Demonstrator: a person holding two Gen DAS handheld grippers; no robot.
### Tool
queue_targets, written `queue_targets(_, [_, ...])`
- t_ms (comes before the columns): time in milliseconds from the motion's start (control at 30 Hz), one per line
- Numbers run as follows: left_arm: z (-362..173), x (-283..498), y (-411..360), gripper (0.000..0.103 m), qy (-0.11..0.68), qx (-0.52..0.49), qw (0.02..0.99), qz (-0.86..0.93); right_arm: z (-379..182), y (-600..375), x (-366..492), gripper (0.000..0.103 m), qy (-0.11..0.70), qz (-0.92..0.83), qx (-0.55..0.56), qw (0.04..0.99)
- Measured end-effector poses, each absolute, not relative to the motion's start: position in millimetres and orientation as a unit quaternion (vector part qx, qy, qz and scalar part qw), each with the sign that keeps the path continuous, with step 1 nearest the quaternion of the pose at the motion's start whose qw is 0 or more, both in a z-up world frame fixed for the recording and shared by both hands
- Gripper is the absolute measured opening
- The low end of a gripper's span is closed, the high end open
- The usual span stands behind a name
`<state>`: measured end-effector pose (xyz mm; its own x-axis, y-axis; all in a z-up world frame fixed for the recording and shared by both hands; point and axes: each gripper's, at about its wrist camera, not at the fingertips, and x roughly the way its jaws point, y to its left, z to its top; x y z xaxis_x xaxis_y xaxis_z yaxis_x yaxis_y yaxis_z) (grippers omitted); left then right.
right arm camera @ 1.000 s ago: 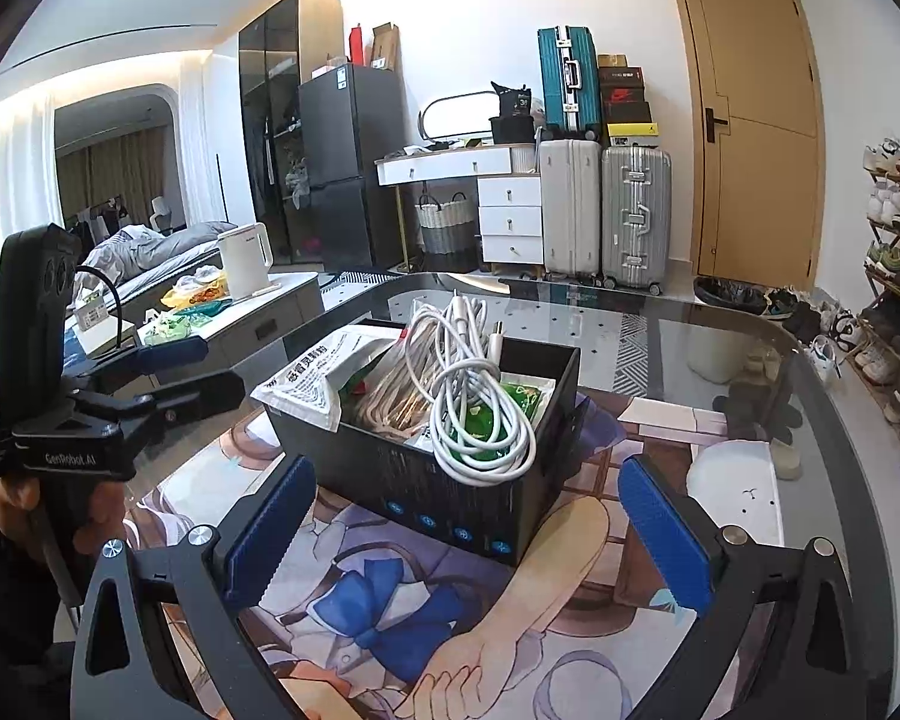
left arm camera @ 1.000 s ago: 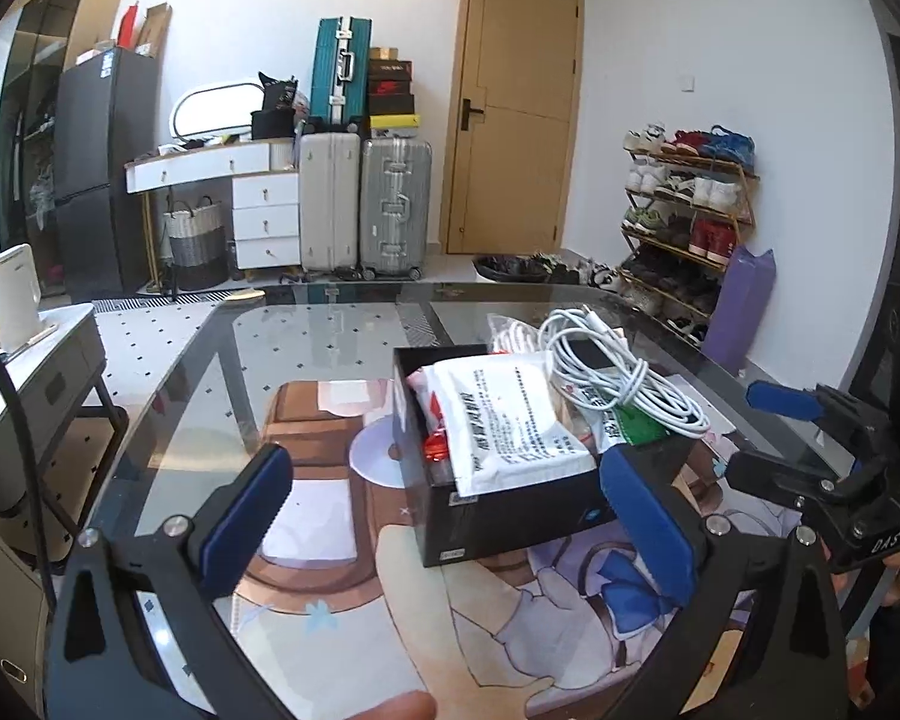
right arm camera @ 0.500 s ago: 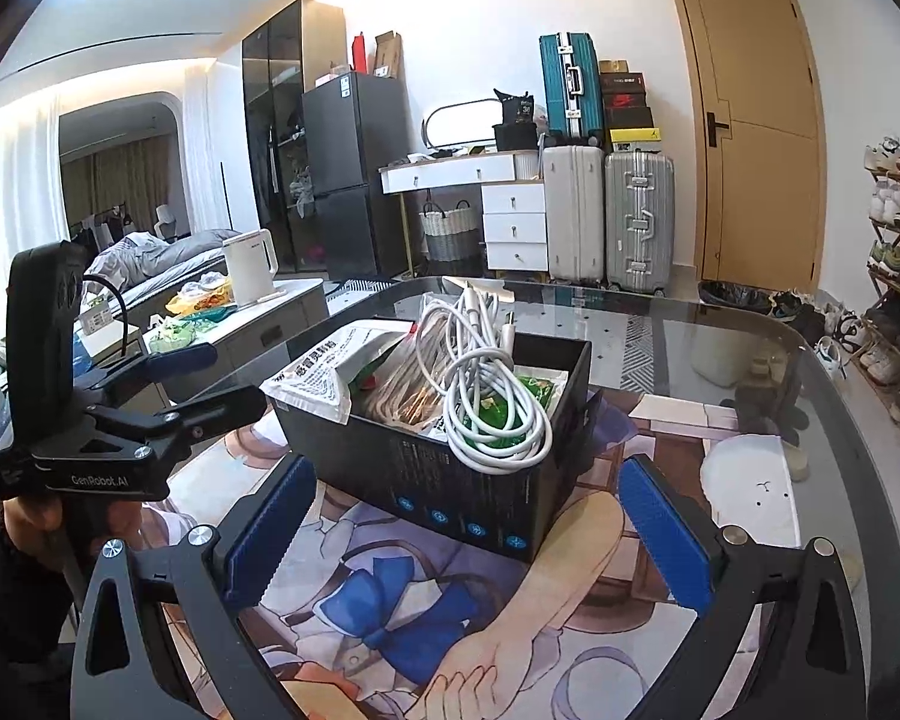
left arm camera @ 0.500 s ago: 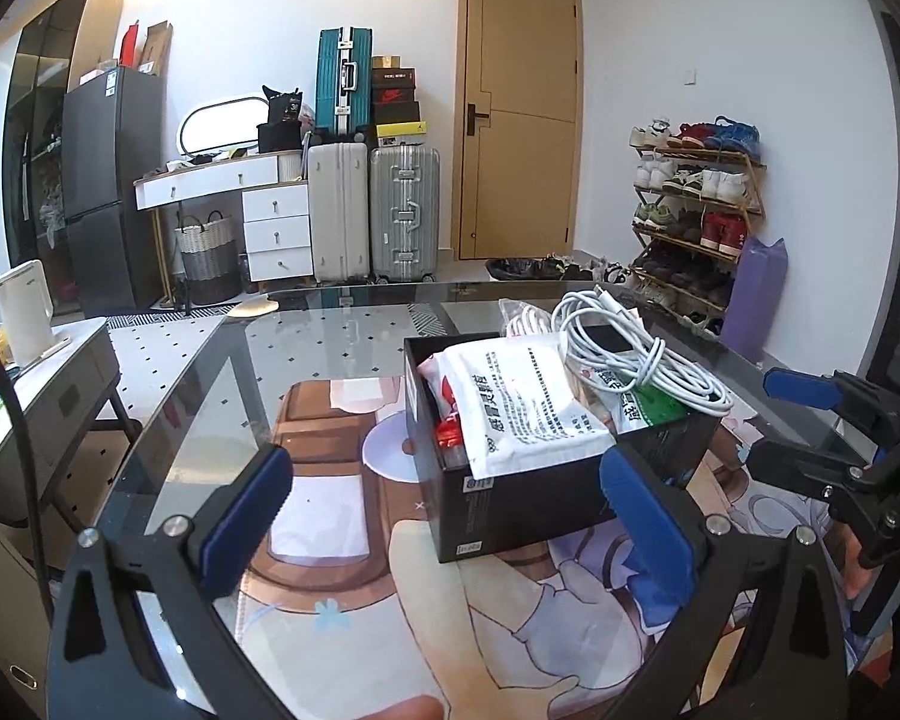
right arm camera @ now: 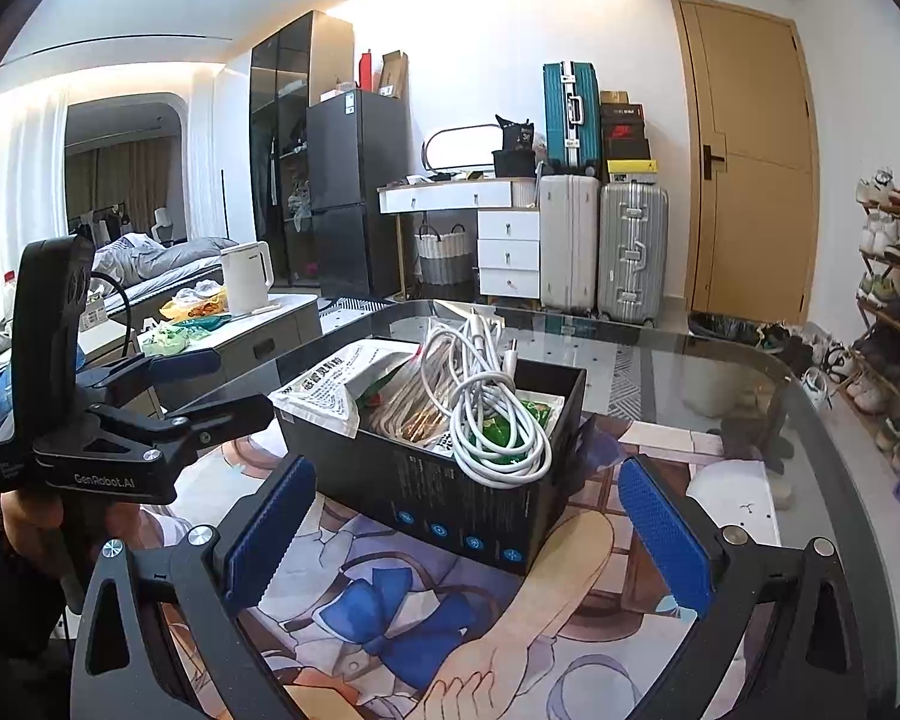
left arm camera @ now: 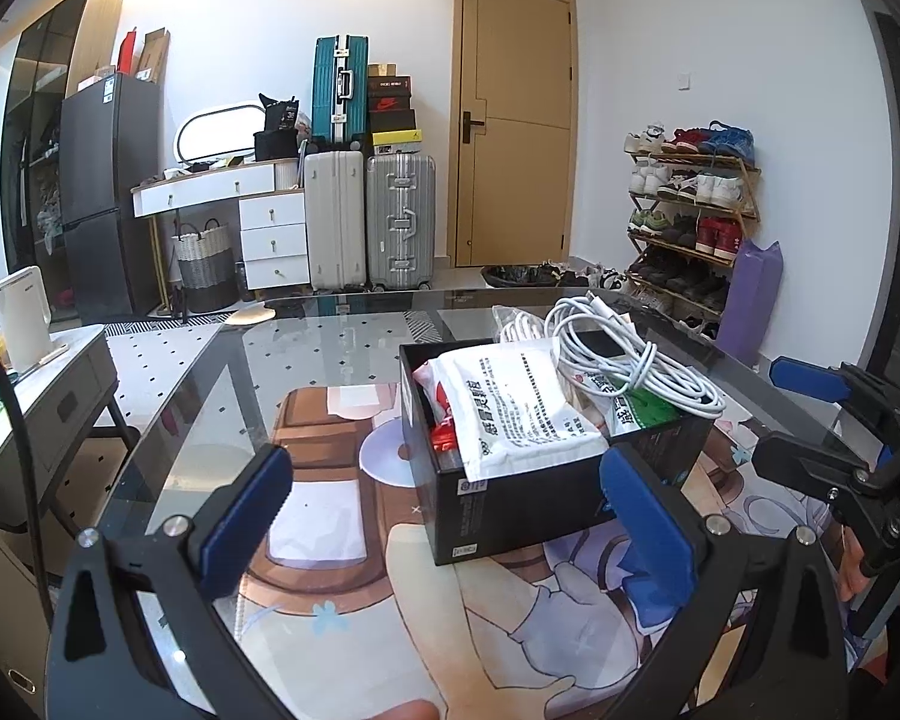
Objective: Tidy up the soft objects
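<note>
A black box [left arm camera: 510, 510] [right arm camera: 450, 504] stands on the printed mat on the glass table. It is filled with a white printed pouch [left arm camera: 522, 414] [right arm camera: 330, 396], a coil of white cable [left arm camera: 636, 372] [right arm camera: 486, 414] and green packets [right arm camera: 498, 432]. My left gripper [left arm camera: 444, 510] hovers open in front of the box with nothing between its fingers. My right gripper [right arm camera: 462, 534] is also open and empty, facing the box's other long side. In each view the other gripper [left arm camera: 840, 438] [right arm camera: 168, 396] shows at the edge, held in a hand.
A printed mat [left arm camera: 342, 630] covers the near part of the glass table [left arm camera: 330, 348]. A small side table with a white kettle [right arm camera: 246, 276] stands to the left. Suitcases [left arm camera: 366, 222], a door and a shoe rack [left arm camera: 690, 222] line the far walls.
Both grippers have pulled back and risen slightly, so the box sits a little lower and more centred in each view. Both stay open; the box's contents have not moved.
</note>
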<state>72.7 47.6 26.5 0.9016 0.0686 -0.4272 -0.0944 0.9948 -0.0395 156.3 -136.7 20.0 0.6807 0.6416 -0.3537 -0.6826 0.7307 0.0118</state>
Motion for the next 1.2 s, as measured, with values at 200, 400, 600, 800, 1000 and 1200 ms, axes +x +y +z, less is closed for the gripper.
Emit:
queue_targets(200, [27.2,70.8,47.4,0.103,0.219,-0.035,0.974,0.04,19.6,-137.0,154.2,0.102,0.166,0.363,-0.059,0.915])
queue_targets(400, [27.3,72.3,46.5,0.103,0.221,-0.036,0.974,0.038,20.2,-138.4,154.9,0.102,0.168,0.363,-0.054,0.915])
queue_targets(600, [27.0,72.6,46.3,0.103,0.22,-0.036,0.974,0.038,19.9,-138.7,154.2,0.102,0.167,0.362,-0.054,0.915])
queue_targets(800, [26.9,72.7,46.4,0.103,0.221,-0.036,0.974,0.038,19.8,-139.0,154.8,0.102,0.167,0.363,-0.053,0.915])
queue_targets(1000, [26.5,73.2,45.6,0.103,0.221,-0.037,0.974,0.038,19.8,-139.1,154.7,0.102,0.167,0.363,-0.054,0.915])
queue_targets(1200, [25.5,74.5,44.9,0.103,0.223,-0.038,0.973,0.037,19.7,-139.0,154.8,0.102,0.168,0.363,-0.054,0.915])
